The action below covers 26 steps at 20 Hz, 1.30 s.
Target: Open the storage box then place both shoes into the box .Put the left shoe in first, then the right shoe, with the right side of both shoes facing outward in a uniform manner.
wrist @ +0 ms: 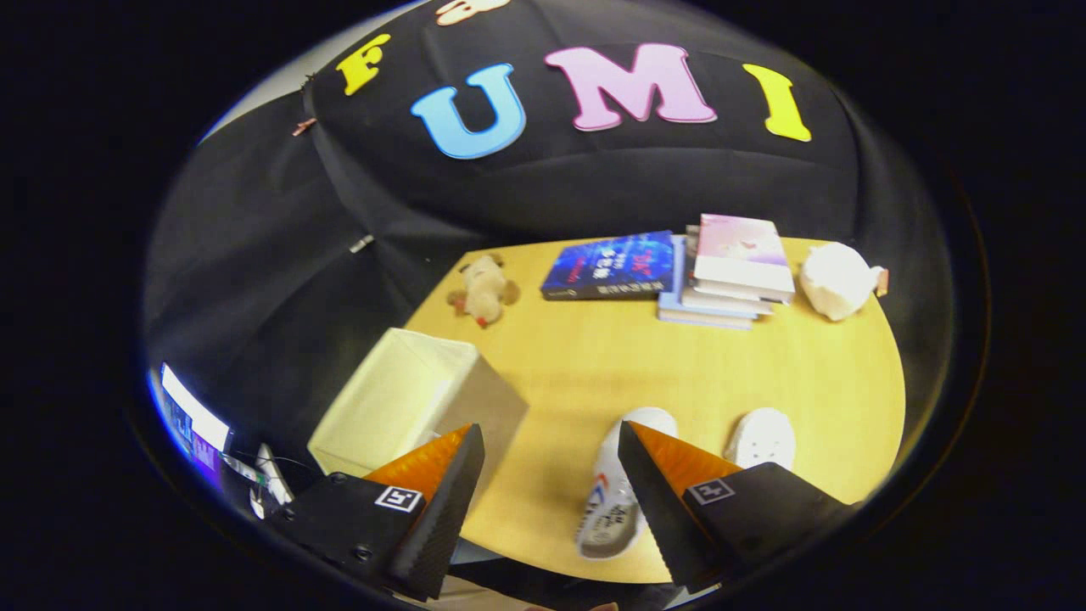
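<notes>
Between open gripper (550, 475) fingers: shoe (617, 484), toe pointing away.

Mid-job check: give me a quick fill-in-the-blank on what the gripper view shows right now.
1. The gripper fingers are ____, holding nothing.
2. The storage box lid is ____.
3. ____ white shoes lie on the table: one shoe between the fingers, the other shoe beside it.
4. The plush toy lies beyond the ____.

Missing: open; closed; Two; box

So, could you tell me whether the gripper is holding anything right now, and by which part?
Nothing is held. The gripper hangs above the table with jaws open, empty.
</notes>
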{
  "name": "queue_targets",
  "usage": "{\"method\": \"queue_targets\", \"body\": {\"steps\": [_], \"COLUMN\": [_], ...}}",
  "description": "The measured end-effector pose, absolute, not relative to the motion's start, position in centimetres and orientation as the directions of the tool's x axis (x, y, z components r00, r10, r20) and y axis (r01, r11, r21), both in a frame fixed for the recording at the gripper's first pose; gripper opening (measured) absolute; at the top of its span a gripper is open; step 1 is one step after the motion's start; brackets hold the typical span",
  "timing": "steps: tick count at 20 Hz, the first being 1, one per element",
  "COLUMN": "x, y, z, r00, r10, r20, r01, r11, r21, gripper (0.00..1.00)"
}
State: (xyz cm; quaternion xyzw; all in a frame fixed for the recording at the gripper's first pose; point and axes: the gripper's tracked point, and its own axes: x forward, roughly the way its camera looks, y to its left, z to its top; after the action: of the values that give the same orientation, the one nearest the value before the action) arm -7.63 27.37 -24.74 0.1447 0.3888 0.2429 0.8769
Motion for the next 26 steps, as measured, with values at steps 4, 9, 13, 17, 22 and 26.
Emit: {"method": "queue_targets", "body": {"steps": [4,9,13,17,22,26], "x": [-8.2,-9.9,-10.3,-9.4,-9.9,-9.9], "y": [24.2,22.6,24.0,24.9,25.5,25.4], "z": [-31.2,-37.4,-40.1,-41.9,-43.4,-42.8], "r00": [0.530,0.443,0.373,0.339,0.293,0.296], "r10": [0.463,0.431,0.476,0.482,0.516,0.533], "r20": [-0.711,-0.786,-0.797,-0.808,-0.805,-0.792], "r01": [-0.216,-0.179,-0.139,-0.114,-0.082,-0.013], "r11": [0.884,0.902,0.878,0.874,0.852,0.832], "r21": [0.414,0.393,0.459,0.473,0.517,0.555], "gripper": [0.97,0.96,0.88,0.77,0.37,0.09]}}
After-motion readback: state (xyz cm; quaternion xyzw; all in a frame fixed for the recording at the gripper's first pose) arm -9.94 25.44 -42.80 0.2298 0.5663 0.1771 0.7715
